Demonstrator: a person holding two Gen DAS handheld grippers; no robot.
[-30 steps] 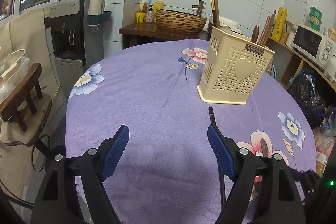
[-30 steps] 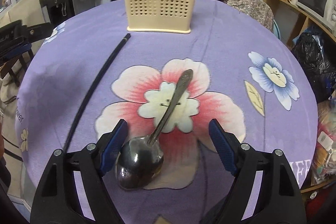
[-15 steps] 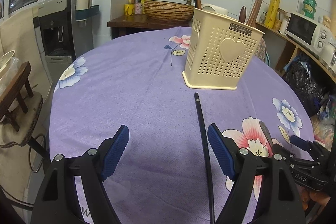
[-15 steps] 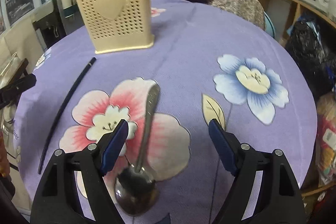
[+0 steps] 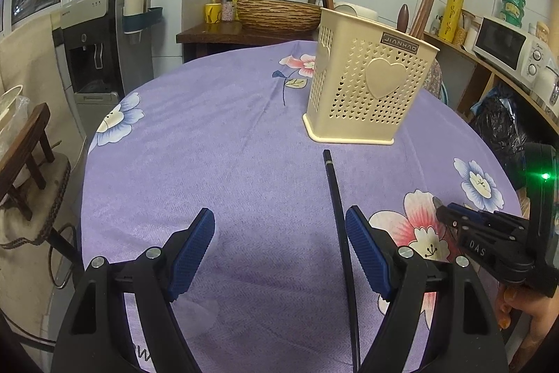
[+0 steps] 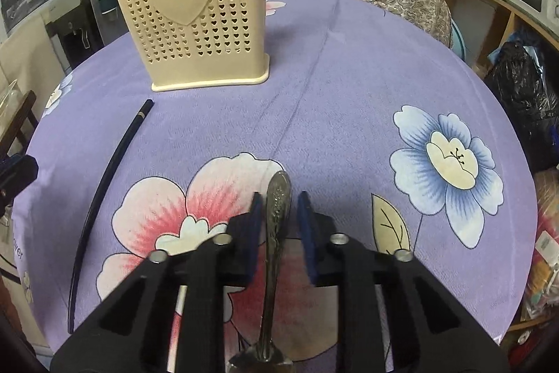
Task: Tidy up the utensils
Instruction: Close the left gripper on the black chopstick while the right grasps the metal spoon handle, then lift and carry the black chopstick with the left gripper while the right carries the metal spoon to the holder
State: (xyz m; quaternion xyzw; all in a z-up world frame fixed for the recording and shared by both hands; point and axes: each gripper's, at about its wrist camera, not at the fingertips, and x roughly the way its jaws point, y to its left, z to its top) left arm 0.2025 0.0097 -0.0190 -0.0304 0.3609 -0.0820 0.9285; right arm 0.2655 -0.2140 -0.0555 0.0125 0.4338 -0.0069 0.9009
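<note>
Right hand-held gripper (image 6: 278, 215) since the earlier frame: advanced along the spoon (image 6: 276, 233) from bowl to handle, jaws narrowed from wide.

The jaws are closing, the spoon handle between them with slim gaps to either pad; the spoon lies flat on the purple floral table (image 6: 349, 86), its bowl under the gripper body. Left hand-held gripper (image 5: 279, 245) hovers with jaws apart and empty; the black chopstick (image 5: 337, 198) lies just inside its right pad, pointing toward the cream utensil holder (image 5: 367, 93), which stands upright beyond.
</note>
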